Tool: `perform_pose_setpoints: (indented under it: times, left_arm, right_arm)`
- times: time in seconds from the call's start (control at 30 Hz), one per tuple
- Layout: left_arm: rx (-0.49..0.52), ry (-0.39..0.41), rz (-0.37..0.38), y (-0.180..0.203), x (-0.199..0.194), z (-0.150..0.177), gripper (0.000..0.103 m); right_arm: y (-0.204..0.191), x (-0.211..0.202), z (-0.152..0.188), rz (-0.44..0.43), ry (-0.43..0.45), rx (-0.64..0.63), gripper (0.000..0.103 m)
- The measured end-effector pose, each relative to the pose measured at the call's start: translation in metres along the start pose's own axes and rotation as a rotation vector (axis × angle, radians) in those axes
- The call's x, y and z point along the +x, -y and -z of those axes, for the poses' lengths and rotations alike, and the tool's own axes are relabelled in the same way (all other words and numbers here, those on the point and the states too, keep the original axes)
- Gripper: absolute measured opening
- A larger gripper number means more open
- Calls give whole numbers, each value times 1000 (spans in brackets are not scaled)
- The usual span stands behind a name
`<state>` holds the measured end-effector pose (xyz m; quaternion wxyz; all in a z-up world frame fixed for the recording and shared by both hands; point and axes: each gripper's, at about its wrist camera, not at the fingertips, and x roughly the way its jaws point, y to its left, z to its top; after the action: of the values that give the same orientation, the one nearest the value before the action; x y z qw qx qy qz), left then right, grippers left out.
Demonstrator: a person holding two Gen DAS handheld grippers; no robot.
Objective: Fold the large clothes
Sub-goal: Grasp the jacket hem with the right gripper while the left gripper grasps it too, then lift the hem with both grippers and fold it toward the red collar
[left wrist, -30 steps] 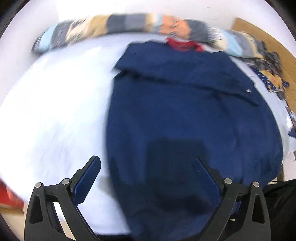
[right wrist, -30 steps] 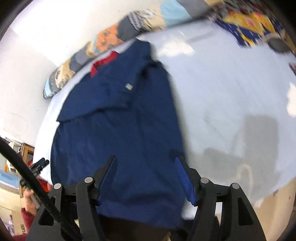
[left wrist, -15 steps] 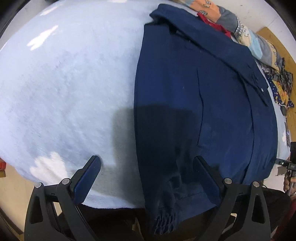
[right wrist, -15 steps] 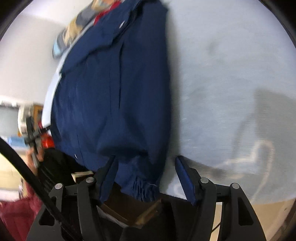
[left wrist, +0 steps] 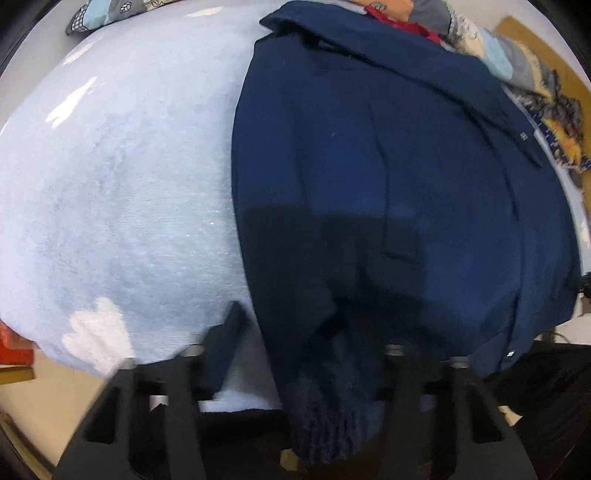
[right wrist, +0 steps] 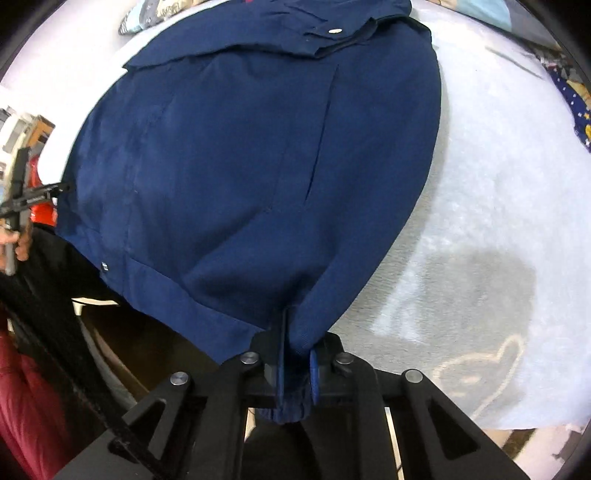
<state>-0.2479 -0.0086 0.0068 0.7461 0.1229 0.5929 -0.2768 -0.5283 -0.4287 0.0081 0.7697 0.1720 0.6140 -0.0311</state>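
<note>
A large navy jacket point(left wrist: 388, 177) lies flat on a pale blue blanket point(left wrist: 122, 206), collar at the far end and hem hanging over the near edge. Its sleeves are folded across the upper body. In the left wrist view my left gripper point(left wrist: 310, 343) straddles the jacket's near left hem corner, jaws partly apart and blurred, the gathered cuff point(left wrist: 325, 424) between them. In the right wrist view the jacket point(right wrist: 258, 158) fills the middle, and my right gripper point(right wrist: 297, 360) is shut on its near right hem corner.
A patchwork bolster point(left wrist: 122, 9) runs along the far edge of the blanket. Patterned fabric point(left wrist: 561, 122) lies at the far right. The blanket's near edge point(right wrist: 480, 406) drops off just in front of the grippers. A person's hand with the other gripper point(right wrist: 18, 206) shows at far left.
Both grippers have dropped to the jacket's near hem. The right gripper has closed on the right hem corner. The left jaws have narrowed around the left corner.
</note>
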Motion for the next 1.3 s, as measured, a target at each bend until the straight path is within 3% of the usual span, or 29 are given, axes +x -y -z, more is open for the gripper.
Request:
perform_pose_setpoints:
  times: [0.07, 0.1, 0.17, 0.2, 0.23, 0.27, 0.3, 0.37, 0.4, 0.43, 0.5, 0.6, 0.77, 1.07, 1.3]
  left_arm:
    - [-15, -5, 27, -3, -1, 2, 36]
    - [-15, -15, 34, -2, 0, 3, 36]
    - [-23, -69, 79, 3, 7, 4, 69]
    - [-34, -102, 113, 6, 11, 8, 94]
    - [-25, -120, 103, 11, 16, 13, 97]
    - [11, -104, 48, 19, 17, 16, 94]
    - [43, -81, 5, 24, 15, 18, 77]
    - [91, -37, -14, 34, 8, 18, 51]
    - [85, -21, -14, 33, 4, 17, 25]
    - [61, -8, 6, 29, -1, 16, 21]
    - [10, 26, 77, 22, -12, 15, 18]
    - [15, 80, 138, 23, -29, 11, 17]
    - [44, 169, 187, 20, -49, -1, 13]
    - [111, 336, 131, 36, -81, -58, 13]
    - [84, 403, 107, 42, -106, -110, 13]
  right_arm:
    - [10, 3, 2, -5, -16, 30, 18]
    - [15, 6, 3, -22, -32, 46, 34]
    - [20, 13, 5, -67, -68, 65, 54]
    - [18, 17, 5, -79, -85, 62, 54]
    - [14, 19, 4, -83, -90, 52, 51]
    - [10, 18, 3, -70, -77, 28, 32]
    - [6, 16, 1, -62, -67, 9, 19]
    - [-4, 4, 0, -64, -22, -45, 17]
    - [-7, 0, 0, -52, -11, -60, 16]
    - [-10, -6, 0, -43, 2, -74, 16]
    - [-13, -24, 0, -71, 66, -83, 15]
    - [-12, -59, 3, -141, 178, -83, 15]
    - [-15, -90, -4, -197, 320, -62, 15]
    - [-21, -122, -30, -219, 529, -15, 15]
    - [2, -153, -64, -200, 663, 65, 15]
